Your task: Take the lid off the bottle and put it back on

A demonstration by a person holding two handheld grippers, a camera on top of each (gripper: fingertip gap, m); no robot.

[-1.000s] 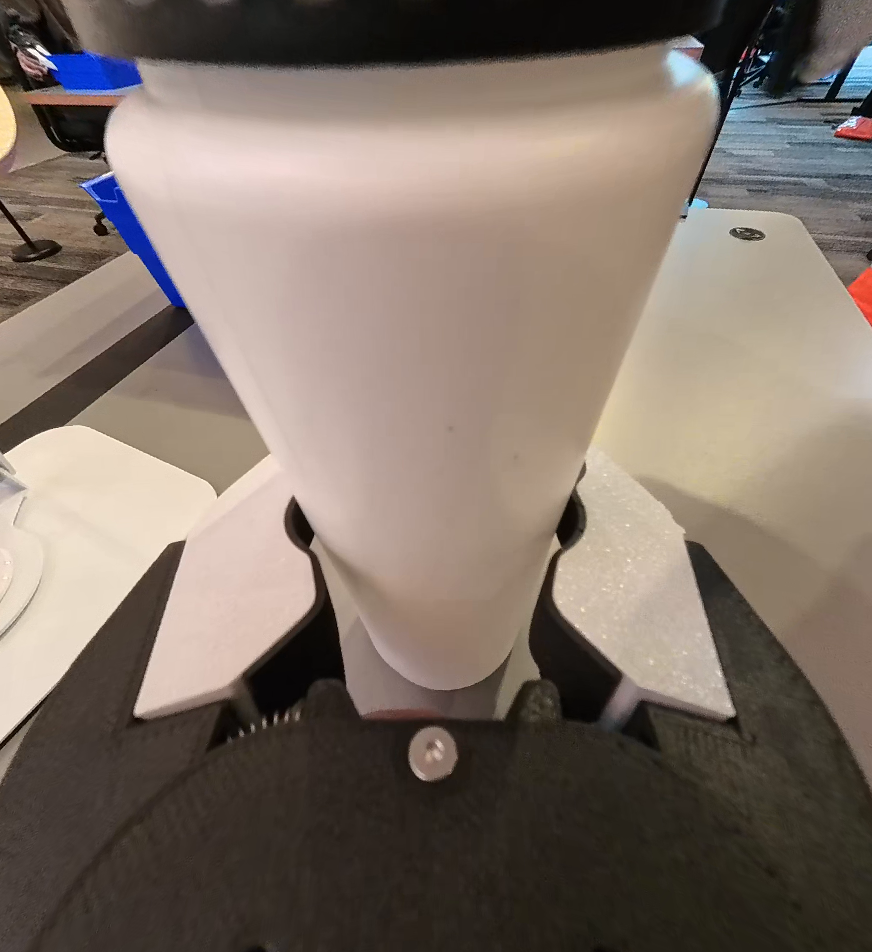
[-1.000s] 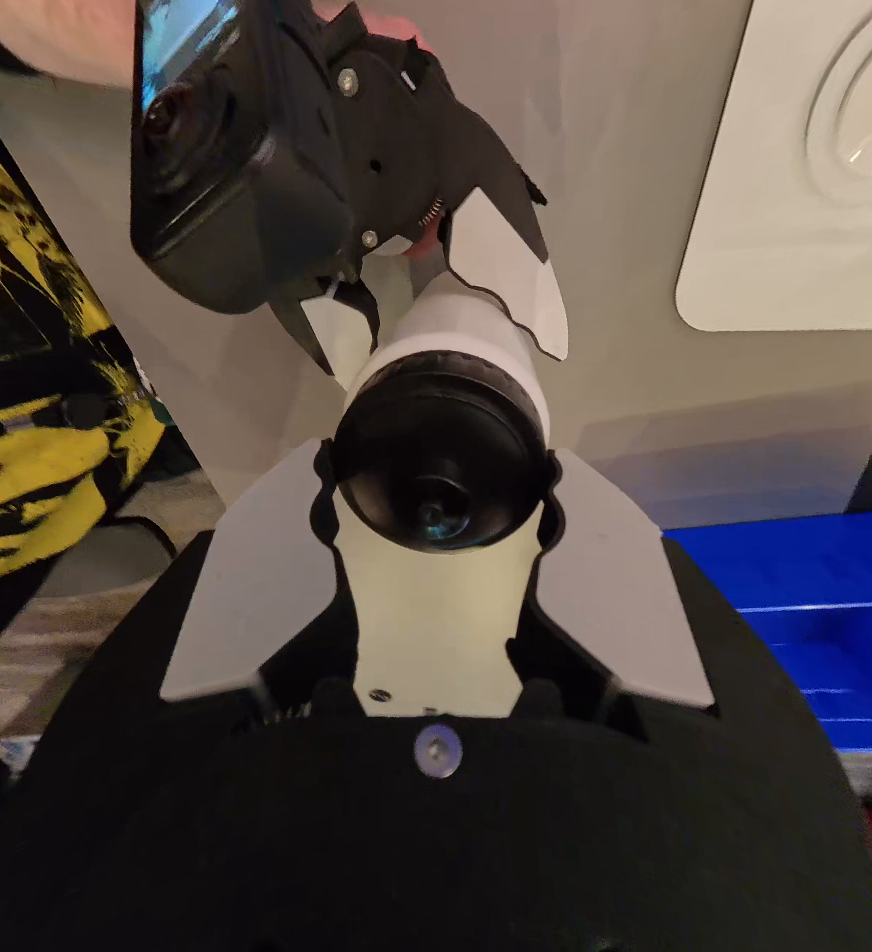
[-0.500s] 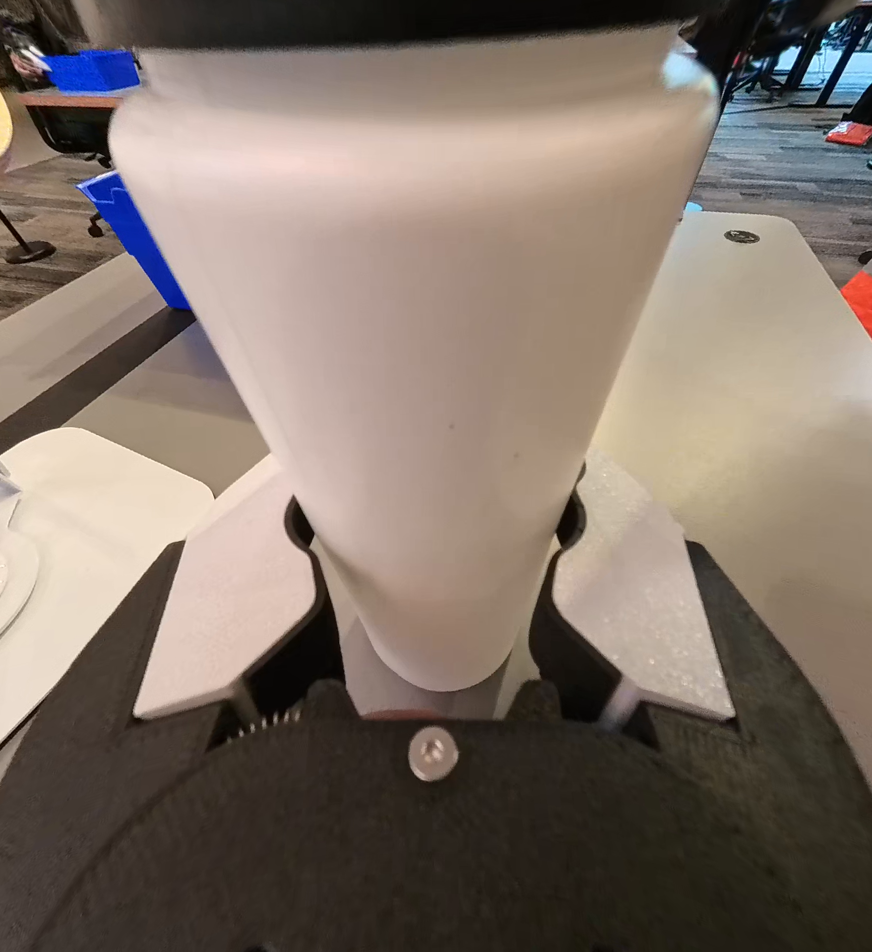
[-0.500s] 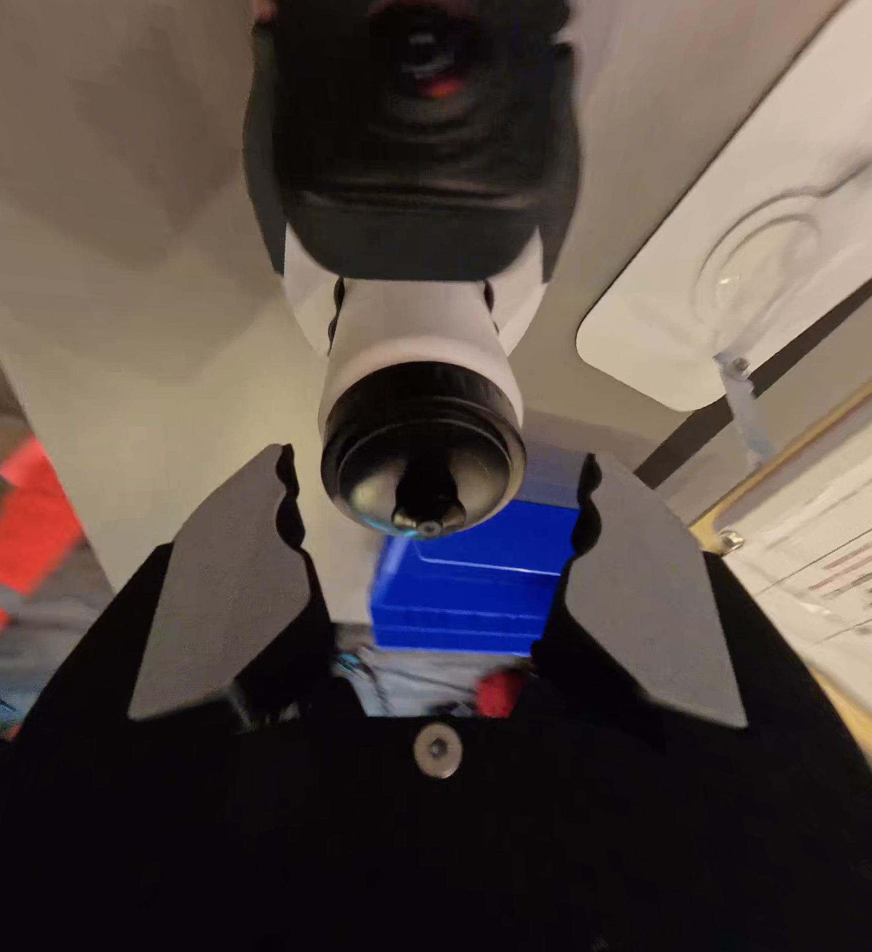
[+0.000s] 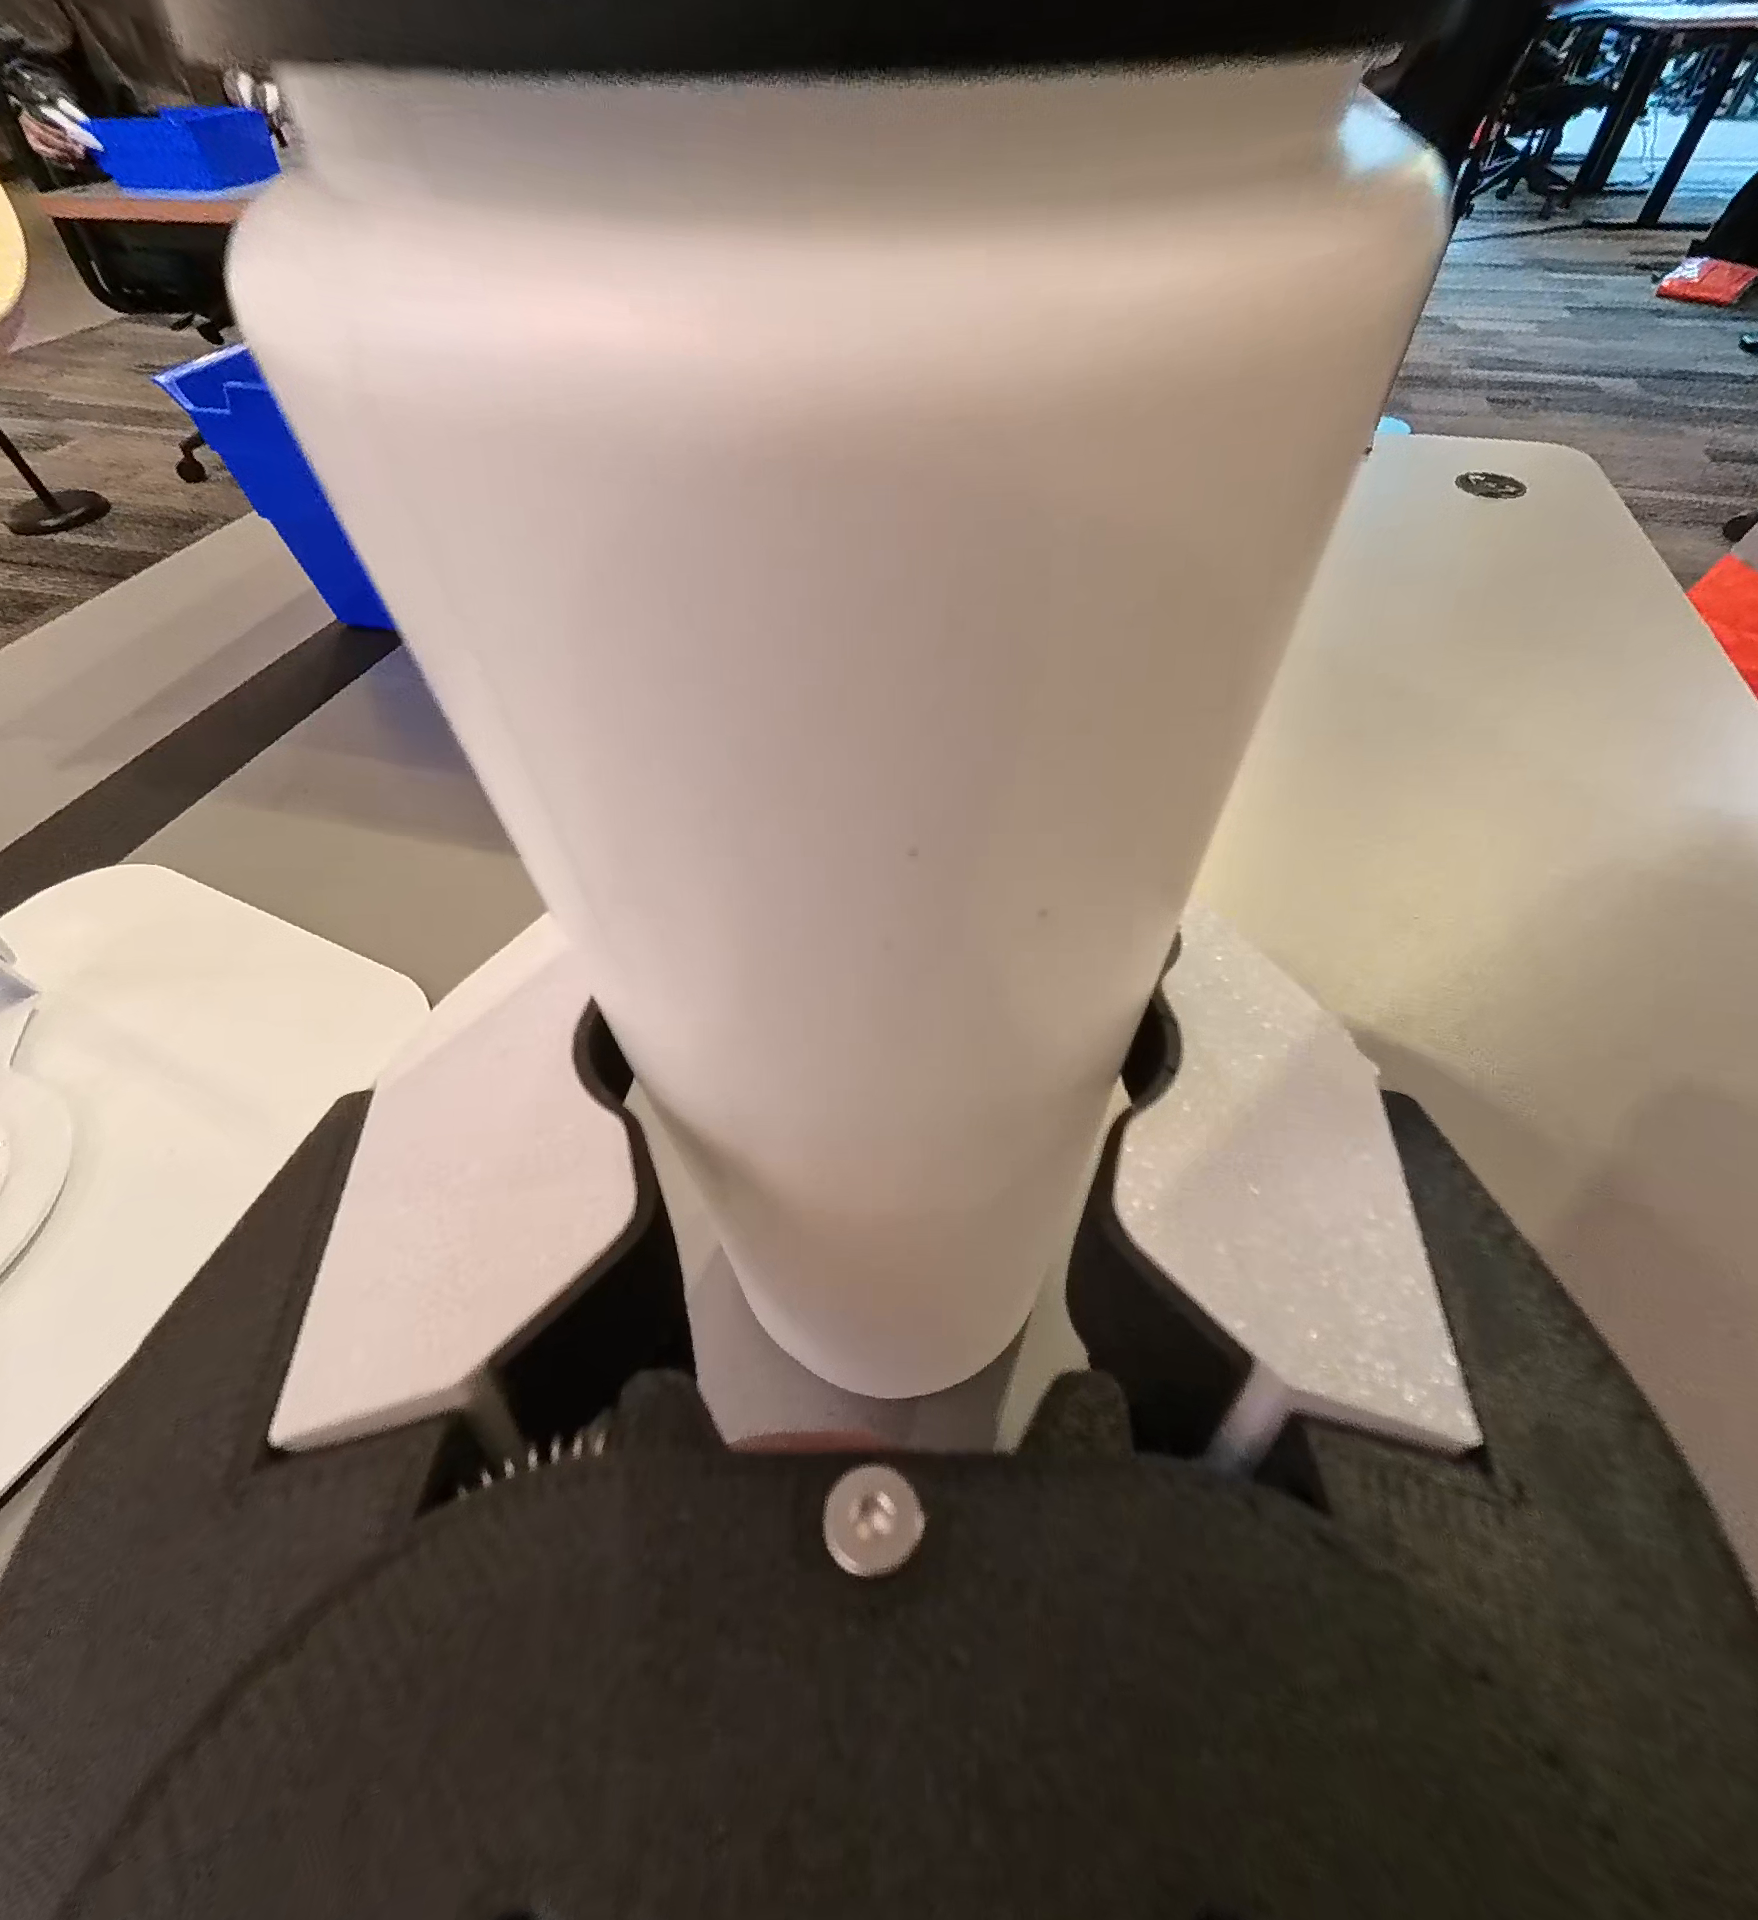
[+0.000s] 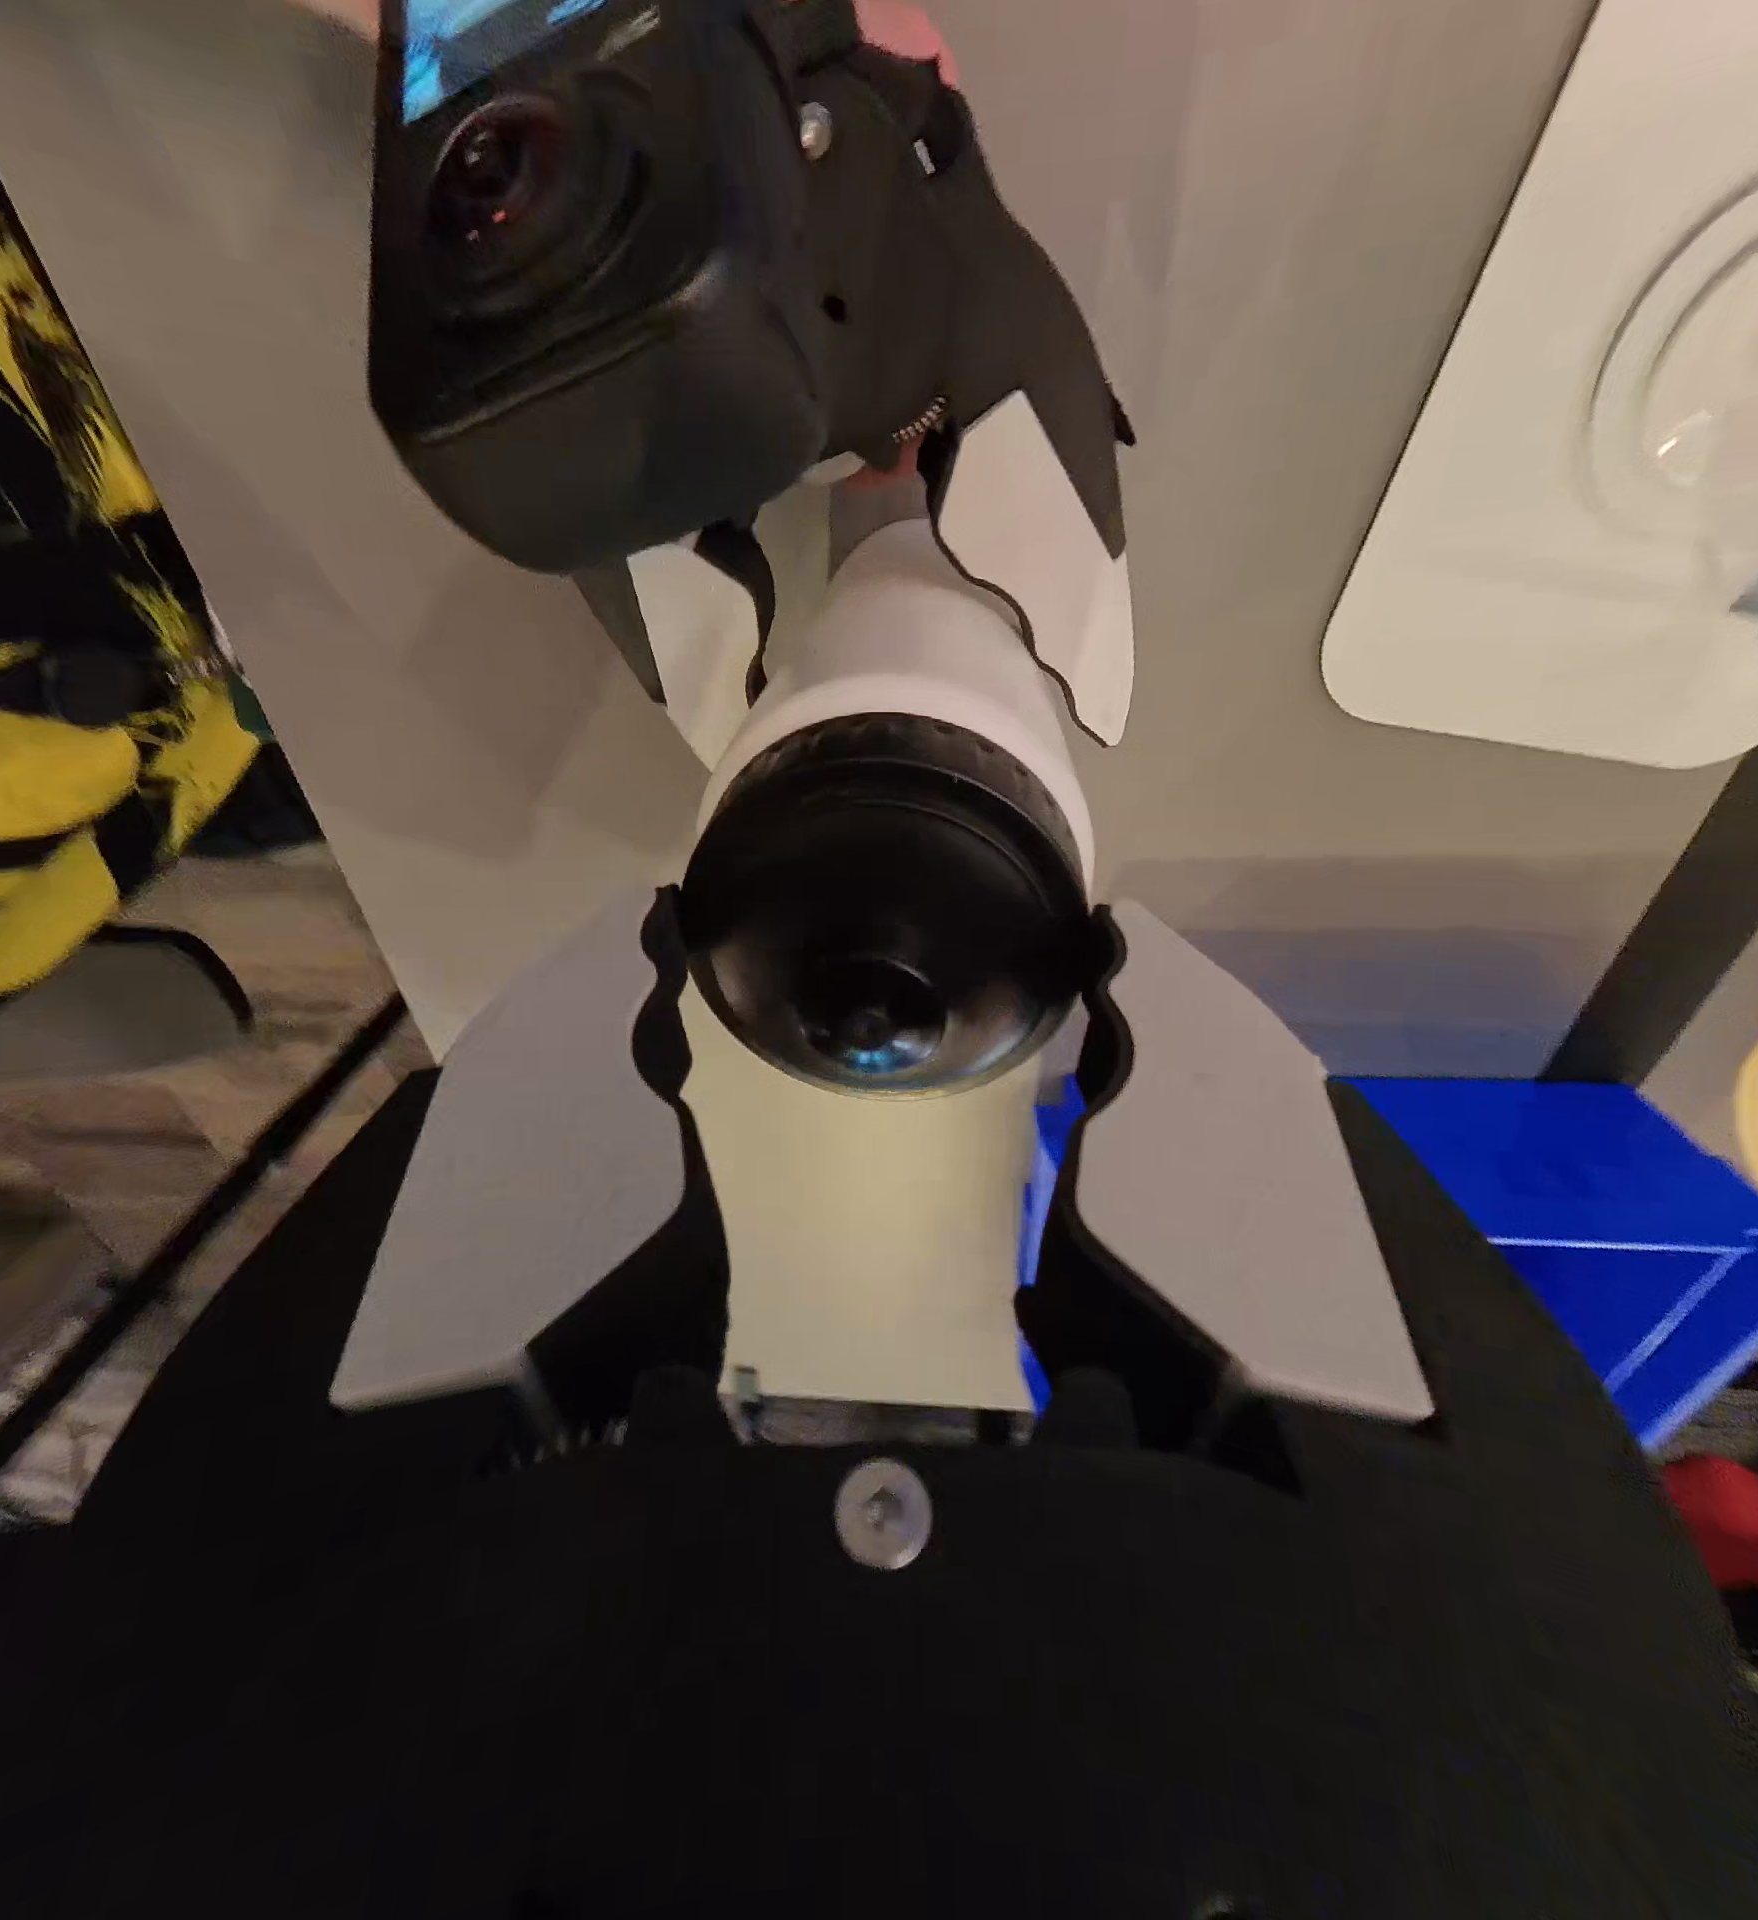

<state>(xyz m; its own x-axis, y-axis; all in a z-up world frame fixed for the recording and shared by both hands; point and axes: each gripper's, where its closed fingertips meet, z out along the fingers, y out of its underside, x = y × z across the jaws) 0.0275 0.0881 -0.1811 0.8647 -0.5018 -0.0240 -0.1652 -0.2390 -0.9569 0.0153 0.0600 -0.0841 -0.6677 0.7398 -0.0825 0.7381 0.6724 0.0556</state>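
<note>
Between the left gripper's (image 5: 875,1101) jaws the bottle (image 5: 833,623) looks matt, smooth white, the lid (image 6: 880,935) at the right gripper's (image 6: 880,997) jaws glossy black with a ribbed rim, the finger pads (image 5: 1290,1226) grainy white foam, the worktop (image 5: 1477,831) beyond smooth and satin.

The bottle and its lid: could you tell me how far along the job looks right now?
Done: the left gripper is clamped round the lower body of the white bottle, held above the table. In hand: the right gripper is closed on the black lid, which sits on the bottle's neck. Whether this is loosening or retightening cannot be told. At the least, what is left is releasing the lid.
</note>
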